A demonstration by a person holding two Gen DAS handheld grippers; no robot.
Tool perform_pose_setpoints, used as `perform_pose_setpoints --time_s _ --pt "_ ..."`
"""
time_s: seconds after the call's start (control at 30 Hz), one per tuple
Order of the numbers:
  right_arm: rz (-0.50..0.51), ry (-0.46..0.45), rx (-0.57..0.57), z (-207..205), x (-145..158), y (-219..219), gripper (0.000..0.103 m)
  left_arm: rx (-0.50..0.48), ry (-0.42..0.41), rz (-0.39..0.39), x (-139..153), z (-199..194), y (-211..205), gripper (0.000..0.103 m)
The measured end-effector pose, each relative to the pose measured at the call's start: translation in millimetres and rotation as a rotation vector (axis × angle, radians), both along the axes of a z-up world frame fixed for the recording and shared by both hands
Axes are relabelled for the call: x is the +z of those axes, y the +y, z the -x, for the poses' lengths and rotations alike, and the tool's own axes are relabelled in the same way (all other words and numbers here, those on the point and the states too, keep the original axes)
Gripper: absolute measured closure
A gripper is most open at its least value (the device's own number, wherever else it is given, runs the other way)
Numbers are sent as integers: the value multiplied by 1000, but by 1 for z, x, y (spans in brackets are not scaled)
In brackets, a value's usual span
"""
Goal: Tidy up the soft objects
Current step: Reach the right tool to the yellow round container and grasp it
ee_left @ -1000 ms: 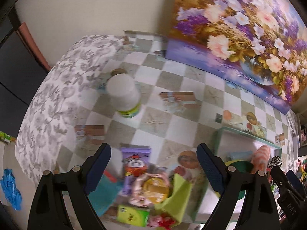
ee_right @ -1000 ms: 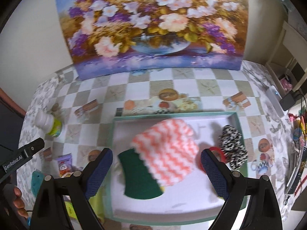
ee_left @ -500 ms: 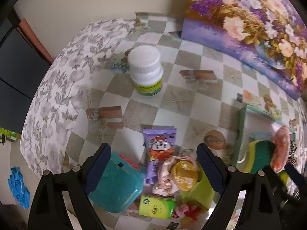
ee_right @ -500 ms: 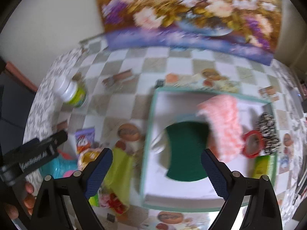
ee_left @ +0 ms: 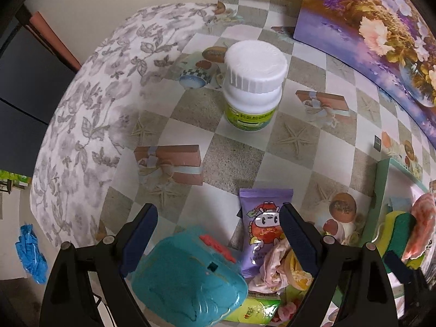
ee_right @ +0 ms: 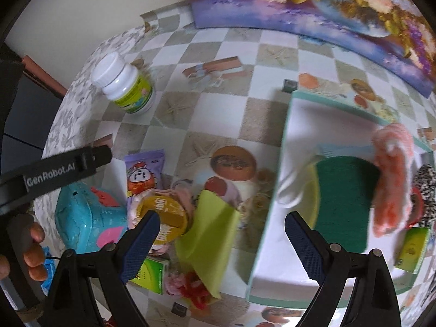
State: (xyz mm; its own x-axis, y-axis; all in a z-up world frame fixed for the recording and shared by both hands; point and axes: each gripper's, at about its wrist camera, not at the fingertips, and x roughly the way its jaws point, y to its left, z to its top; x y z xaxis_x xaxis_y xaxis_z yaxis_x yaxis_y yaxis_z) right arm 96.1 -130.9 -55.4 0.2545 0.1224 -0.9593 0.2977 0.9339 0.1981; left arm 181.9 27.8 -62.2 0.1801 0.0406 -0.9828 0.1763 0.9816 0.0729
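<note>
A white tray with a teal rim [ee_right: 272, 212] holds a green-and-yellow sponge [ee_right: 346, 201], a pink-and-white knitted piece [ee_right: 392, 179], a black-and-white spotted fabric piece [ee_right: 425, 185] and a red ring. A lime-green cloth [ee_right: 209, 231] lies on the table left of the tray, beside a pink frilly cloth [ee_left: 272, 267] under a yellow round tin [ee_right: 163, 218]. My right gripper [ee_right: 220, 234] is open and empty above the lime cloth. My left gripper [ee_left: 218, 234] is open and empty above a teal plastic case [ee_left: 188, 278] and a purple snack packet [ee_left: 261, 226].
A white pill bottle with a green label [ee_left: 253, 87] stands at the back left of the checkered table. A green sachet [ee_right: 152, 272] and a red-pink bow [ee_right: 190, 291] lie near the front edge. A flower painting [ee_right: 327, 8] leans on the wall behind.
Both grippers have swung left and lower. The right view has moved from over the tray to the clutter left of it. The left view now shows the bottle closer. Both stay open.
</note>
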Motion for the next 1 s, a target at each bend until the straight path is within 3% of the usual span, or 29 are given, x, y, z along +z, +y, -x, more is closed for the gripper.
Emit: perform_pose_setpoints --time_s 0.3,0.73,1.0 --pt "-67 7 87 -15 -16 28 9 19 31 23 -9 -10 11 12" --pt "-128 -5 146 -31 -28 52 29 35 44 49 -13 -13 17 12" --pt "-154 14 163 -35 -37 62 34 37 43 56 -14 -14 17 12"
